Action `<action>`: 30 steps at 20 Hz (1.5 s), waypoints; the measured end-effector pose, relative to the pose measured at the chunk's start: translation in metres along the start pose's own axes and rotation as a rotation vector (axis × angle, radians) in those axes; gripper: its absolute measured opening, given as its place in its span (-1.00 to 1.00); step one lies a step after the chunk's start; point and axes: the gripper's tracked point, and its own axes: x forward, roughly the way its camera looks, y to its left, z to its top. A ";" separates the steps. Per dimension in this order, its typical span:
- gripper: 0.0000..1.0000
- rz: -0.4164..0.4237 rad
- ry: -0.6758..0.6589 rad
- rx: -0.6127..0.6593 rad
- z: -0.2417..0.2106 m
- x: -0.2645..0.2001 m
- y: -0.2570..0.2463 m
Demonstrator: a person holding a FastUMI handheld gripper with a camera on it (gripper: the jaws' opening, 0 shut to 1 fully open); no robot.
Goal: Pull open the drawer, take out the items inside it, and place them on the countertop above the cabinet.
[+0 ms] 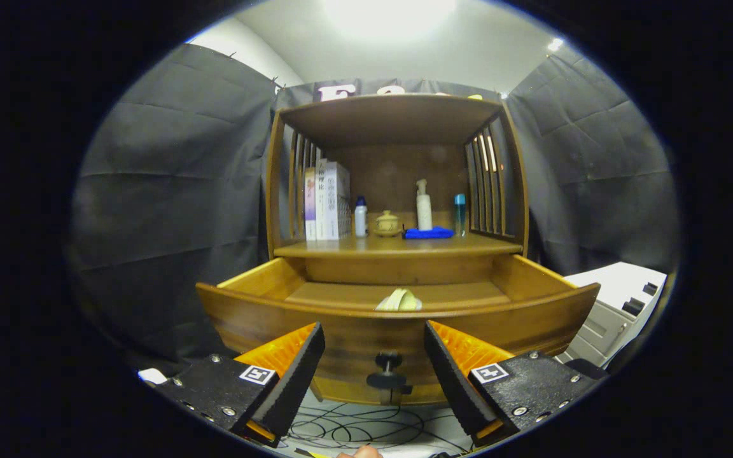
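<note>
The gripper [374, 362] is spread before the knob [388, 372]; the drawer [398, 312] is open, so next it must reach the pale item [399, 300] inside.

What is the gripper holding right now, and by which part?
Nothing. The gripper is open, its fingers either side of the drawer knob without touching it.

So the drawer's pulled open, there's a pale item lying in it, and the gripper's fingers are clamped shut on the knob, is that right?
Not quite. In the gripper view the gripper is open, its fingers apart either side of the knob, not pressing it. The drawer is open with the pale item inside.
</note>
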 end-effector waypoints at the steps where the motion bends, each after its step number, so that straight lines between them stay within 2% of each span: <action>1: 0.92 -0.011 0.000 0.003 0.010 0.004 -0.002; 4: 0.92 -0.025 -0.014 0.036 0.042 0.019 -0.004; 7: 0.92 -0.087 -0.055 0.050 0.073 0.035 -0.016; 10: 0.91 -0.106 -0.015 0.049 0.089 0.061 -0.016; 14: 0.92 -0.156 0.074 -0.055 0.097 0.096 -0.019; 16: 0.92 -0.169 0.126 -0.036 0.096 0.114 -0.012; 21: 0.92 -0.233 0.301 0.000 0.060 0.148 -0.023; 28: 0.92 -0.240 0.538 0.070 -0.003 0.179 -0.028; 30: 0.92 -0.239 0.589 0.135 -0.017 0.187 -0.028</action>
